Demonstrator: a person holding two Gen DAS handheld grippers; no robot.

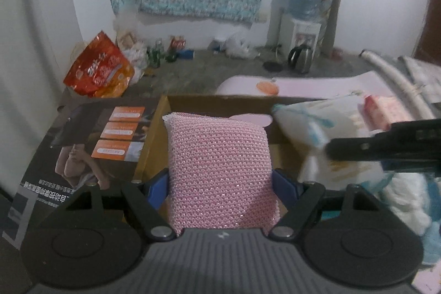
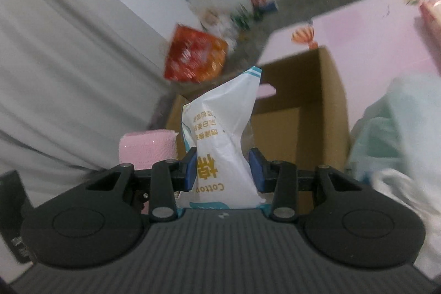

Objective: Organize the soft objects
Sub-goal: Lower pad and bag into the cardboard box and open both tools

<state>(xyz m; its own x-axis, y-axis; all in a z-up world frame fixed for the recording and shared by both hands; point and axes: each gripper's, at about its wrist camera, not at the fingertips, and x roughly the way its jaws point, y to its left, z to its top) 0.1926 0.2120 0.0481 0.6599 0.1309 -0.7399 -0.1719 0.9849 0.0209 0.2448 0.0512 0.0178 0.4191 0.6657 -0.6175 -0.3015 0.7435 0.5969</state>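
Left tongs [image 1: 220, 181]: clenched on pink mesh sponge [image 1: 217, 170], cardboard box [image 1: 220, 101] open just ahead. Right tongs [image 2: 223, 172]: clenched on cotton-tissue pack [image 2: 223, 134], box [image 2: 317, 106] ahead. Advice: carry each over the opening, lower inside, then release.

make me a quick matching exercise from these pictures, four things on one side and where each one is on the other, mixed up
Things:
1. pink mesh sponge
2. white cotton tissue pack
3. red snack bag
4. kettle

Places:
A. on the floor, in front of the water dispenser
B. clamped in the left gripper
C. on the floor, near the white curtain
D. clamped in the right gripper

Pairs: 1-B, 2-D, 3-C, 4-A
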